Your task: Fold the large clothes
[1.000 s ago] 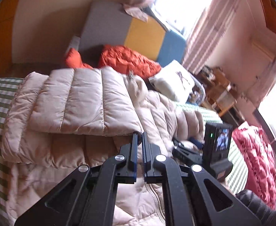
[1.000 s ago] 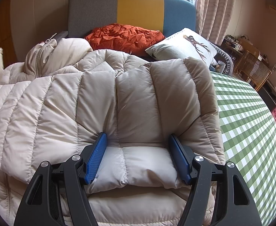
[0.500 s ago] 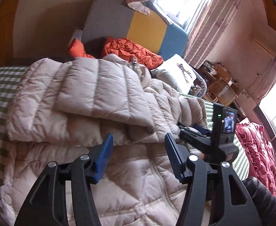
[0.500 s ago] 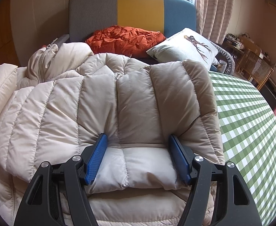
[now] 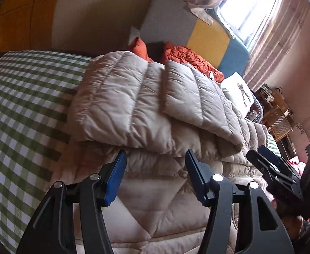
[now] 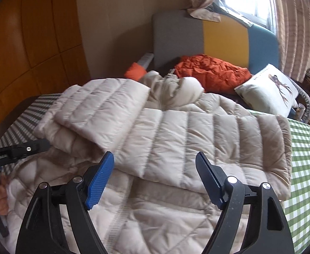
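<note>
A beige quilted puffer jacket (image 5: 133,110) lies on the green checked tablecloth (image 5: 23,105), with both sleeves folded across its body. It also shows in the right wrist view (image 6: 186,133), collar at the far end. My left gripper (image 5: 155,165) is open and empty, just above the jacket's near part, below the folded left sleeve. My right gripper (image 6: 155,165) is open and empty, in front of the folded right sleeve (image 6: 218,139). The right gripper's body shows at the right of the left wrist view (image 5: 282,175).
A grey, yellow and blue sofa (image 6: 218,38) stands behind the table with an orange jacket (image 6: 212,69) and a white cushion (image 6: 269,89) on it. The checked tablecloth (image 6: 305,169) shows on the right. Wooden furniture (image 5: 277,110) stands far right.
My left gripper opened, let go of the left sleeve and drew back toward the near side. My right gripper drew back from the right sleeve, which now lies flat.
</note>
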`<act>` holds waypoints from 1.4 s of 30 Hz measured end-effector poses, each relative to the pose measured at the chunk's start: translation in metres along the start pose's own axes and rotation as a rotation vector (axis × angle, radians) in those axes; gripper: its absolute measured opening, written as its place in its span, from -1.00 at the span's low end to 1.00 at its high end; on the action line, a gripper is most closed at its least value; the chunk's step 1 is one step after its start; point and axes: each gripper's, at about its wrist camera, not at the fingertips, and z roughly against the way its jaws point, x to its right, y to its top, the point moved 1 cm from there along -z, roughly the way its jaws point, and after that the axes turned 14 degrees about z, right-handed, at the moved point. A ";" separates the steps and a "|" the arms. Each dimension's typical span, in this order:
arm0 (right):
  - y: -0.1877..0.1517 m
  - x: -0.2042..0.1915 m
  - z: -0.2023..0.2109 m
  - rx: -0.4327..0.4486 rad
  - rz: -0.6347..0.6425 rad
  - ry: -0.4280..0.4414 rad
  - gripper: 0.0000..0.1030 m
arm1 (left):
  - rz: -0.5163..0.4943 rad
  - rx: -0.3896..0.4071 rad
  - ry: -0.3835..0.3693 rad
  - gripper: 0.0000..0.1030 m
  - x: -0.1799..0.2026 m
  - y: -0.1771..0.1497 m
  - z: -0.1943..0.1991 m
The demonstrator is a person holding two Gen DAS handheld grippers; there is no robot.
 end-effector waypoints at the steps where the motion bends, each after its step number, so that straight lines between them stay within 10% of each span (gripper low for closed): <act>1: 0.005 -0.008 -0.003 -0.001 0.009 0.004 0.53 | -0.001 0.000 0.011 0.11 -0.001 0.000 -0.001; 21: -0.014 0.064 -0.021 -0.049 -0.436 -0.051 0.52 | 0.000 -0.043 0.118 0.09 -0.013 0.000 -0.021; 34: -0.035 0.089 -0.030 -0.048 -0.567 0.047 -0.79 | 0.005 0.057 0.089 0.05 -0.022 0.002 0.020; 42: -0.044 0.068 -0.020 -0.090 -0.489 0.034 -0.86 | -0.028 0.077 0.079 0.05 -0.004 0.018 0.022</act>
